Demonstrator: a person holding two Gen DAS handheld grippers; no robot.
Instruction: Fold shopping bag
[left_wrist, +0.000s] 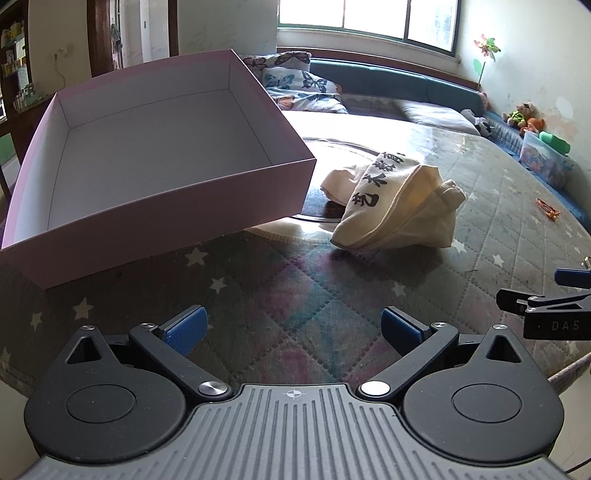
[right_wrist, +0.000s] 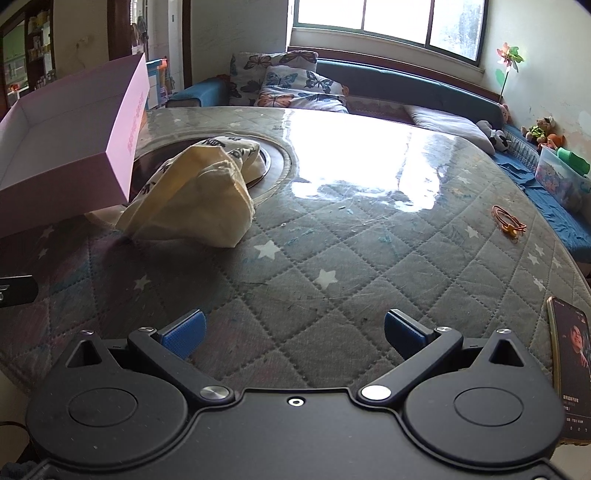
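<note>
The cream canvas shopping bag (left_wrist: 391, 201) lies in a crumpled heap on the quilted, plastic-covered table (right_wrist: 332, 258), just beside the pink cardboard box (left_wrist: 147, 147). It looks light and floppy, best pinched at a seam or corner. The left gripper (left_wrist: 293, 326) and right gripper (right_wrist: 293, 328) hover with jaws spread, holding nothing; a bed (right_wrist: 436, 122) lies behind.

The shopping bag (left_wrist: 391, 201) (right_wrist: 195, 192) is cream canvas with black characters printed along one side. It lies crumpled in a loose, unfolded heap on the quilted surface, its mouth gaping, at about one o'clock in the left wrist view and ten o'clock in the right.
</note>
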